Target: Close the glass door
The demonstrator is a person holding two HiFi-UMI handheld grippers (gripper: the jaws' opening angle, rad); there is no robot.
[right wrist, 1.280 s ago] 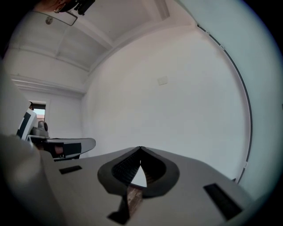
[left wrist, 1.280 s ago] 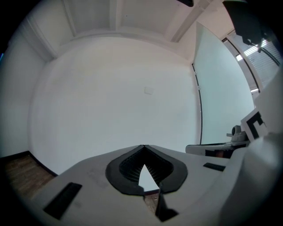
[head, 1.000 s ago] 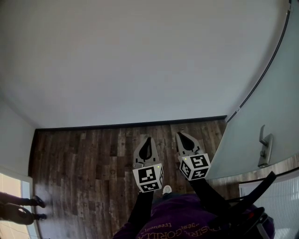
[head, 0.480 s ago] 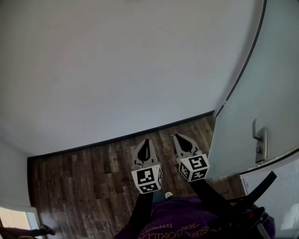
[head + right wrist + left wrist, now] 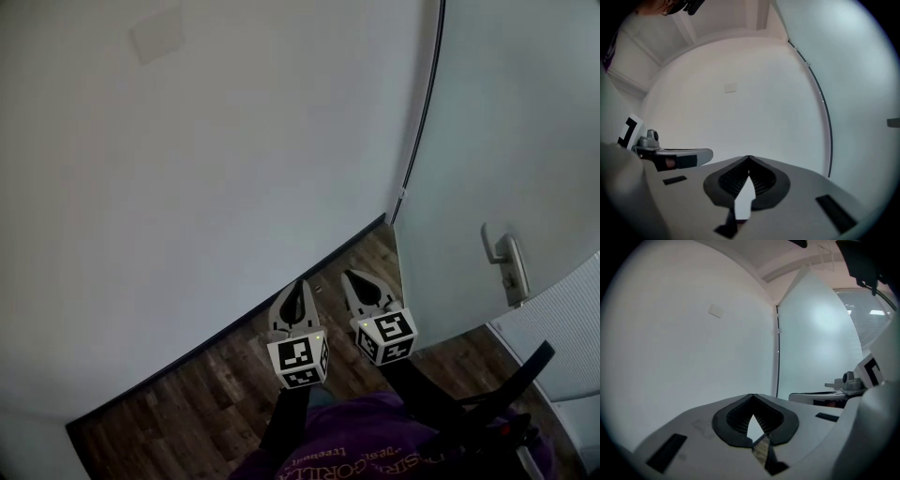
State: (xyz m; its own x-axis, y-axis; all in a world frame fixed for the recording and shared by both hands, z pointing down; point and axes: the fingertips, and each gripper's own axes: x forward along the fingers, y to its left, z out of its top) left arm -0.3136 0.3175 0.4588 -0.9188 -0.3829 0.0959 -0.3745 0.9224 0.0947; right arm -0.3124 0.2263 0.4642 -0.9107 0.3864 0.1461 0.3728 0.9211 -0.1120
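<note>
Only writing: "GORILL" on purple shirt (image 5: 394,433); left gripper (image 5: 300,283), right gripper (image 5: 348,276) closed.

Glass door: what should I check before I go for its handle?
1. Sight of the handle: ok, it is right of both grippers in the head view.
2. Nothing in the left gripper, jaws together: ok.
3. Nothing in the right gripper, jaws together: ok.
4. Contact with the handle: not ok, both grippers are apart from it.
5. Whether the glass door is fully closed: cannot tell.
</note>
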